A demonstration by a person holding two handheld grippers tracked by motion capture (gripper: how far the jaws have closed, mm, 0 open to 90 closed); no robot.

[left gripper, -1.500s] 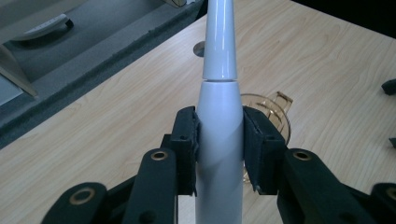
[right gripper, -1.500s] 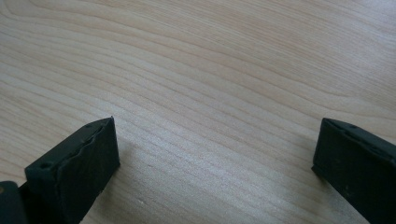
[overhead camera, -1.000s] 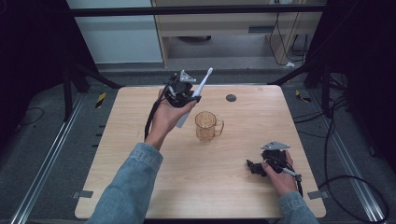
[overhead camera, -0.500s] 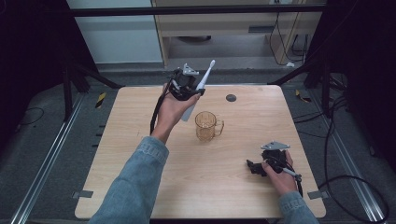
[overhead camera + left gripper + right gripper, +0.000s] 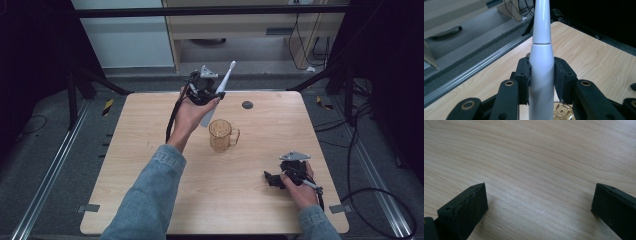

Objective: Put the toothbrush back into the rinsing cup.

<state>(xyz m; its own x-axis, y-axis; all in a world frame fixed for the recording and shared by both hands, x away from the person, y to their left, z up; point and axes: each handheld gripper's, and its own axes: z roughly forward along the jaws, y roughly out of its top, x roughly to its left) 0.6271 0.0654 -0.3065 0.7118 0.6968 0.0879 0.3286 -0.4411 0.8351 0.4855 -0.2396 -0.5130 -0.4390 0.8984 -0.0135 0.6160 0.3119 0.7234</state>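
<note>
- White electric toothbrush (image 5: 218,94) clamped in the left gripper (image 5: 202,90), raised above the table's far edge, at about 11 o'clock from the table's middle.
- Left gripper view: both black pads (image 5: 523,80) press the toothbrush's (image 5: 541,75) thick handle from either side; the slim neck runs on past them toward 12 o'clock.
- High view: brush tilted, head toward 1 o'clock, butt end toward 7 o'clock, just above and beside the mug.
- Amber glass mug (image 5: 221,135) stands upright near the table's middle, handle toward 3 o'clock; its rim (image 5: 562,112) shows under the brush in the left gripper view.
- Right gripper (image 5: 280,176) low over the wooden table (image 5: 135,165) at about 4 o'clock, well apart from the mug.
- Right gripper view: jaws stand wide, bare wood grain (image 5: 536,170) between them, nothing held.
- Small dark disc (image 5: 247,105) lies on the table at 1 o'clock, near the far edge.
</note>
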